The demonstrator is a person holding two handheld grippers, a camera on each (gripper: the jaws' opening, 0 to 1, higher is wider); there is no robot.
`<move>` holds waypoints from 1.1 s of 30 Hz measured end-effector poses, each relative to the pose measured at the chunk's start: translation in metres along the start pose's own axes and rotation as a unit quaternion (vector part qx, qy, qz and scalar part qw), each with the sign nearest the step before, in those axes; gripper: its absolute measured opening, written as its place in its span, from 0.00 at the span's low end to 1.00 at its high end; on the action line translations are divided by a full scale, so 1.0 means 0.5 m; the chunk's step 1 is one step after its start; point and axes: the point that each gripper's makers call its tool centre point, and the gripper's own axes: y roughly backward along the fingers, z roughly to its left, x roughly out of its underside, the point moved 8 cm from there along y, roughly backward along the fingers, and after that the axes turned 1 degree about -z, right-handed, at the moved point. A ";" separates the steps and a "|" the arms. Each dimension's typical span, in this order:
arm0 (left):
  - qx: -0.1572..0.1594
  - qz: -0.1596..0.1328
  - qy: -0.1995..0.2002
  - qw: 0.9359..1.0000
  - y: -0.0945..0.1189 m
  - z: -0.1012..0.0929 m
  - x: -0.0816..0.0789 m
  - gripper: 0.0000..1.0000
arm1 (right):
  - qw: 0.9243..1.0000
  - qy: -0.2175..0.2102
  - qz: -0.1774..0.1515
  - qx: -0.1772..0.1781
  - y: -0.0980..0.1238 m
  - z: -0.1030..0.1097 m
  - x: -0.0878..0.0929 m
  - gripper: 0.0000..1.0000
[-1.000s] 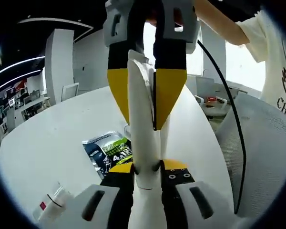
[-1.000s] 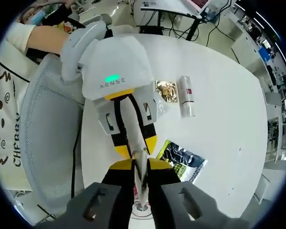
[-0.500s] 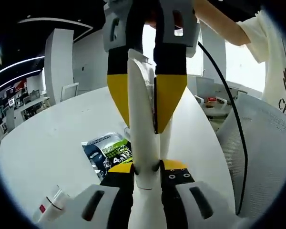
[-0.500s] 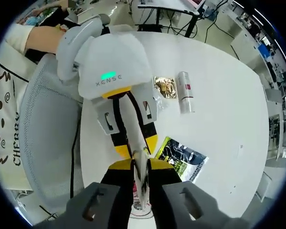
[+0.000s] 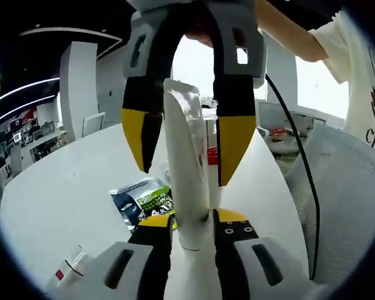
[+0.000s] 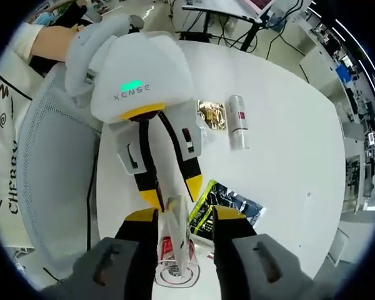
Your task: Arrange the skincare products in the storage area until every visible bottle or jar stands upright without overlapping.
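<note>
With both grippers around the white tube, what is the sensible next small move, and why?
Probably draw the right gripper up and clear. Its yellow-tipped jaws stand apart on either side of the white tube without touching it, while the left gripper pinches the tube's lower end and holds it upright over the white table. A red-labelled white bottle lies on its side there, awaiting standing up.
</note>
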 end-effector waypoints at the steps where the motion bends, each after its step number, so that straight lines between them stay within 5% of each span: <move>1: 0.001 -0.001 -0.001 1.000 0.004 -0.001 -0.001 0.25 | 1.000 0.000 -0.002 0.004 0.000 -0.001 0.000 0.37; 5: -0.008 0.008 -0.005 1.000 0.017 -0.007 0.001 0.25 | 1.000 0.001 -0.012 0.011 0.006 0.006 0.005 0.46; 18: -0.044 0.047 -0.012 0.998 0.072 -0.021 0.008 0.48 | 0.996 -0.015 -0.060 0.064 0.030 0.011 0.022 0.68; 25: -0.065 0.034 0.002 0.997 0.115 -0.041 -0.016 0.58 | 0.986 -0.043 -0.118 0.107 0.048 0.023 0.037 0.89; 33: -0.101 0.027 0.033 0.994 0.164 -0.035 -0.028 0.70 | 0.972 -0.081 -0.168 0.140 0.069 0.046 0.073 1.00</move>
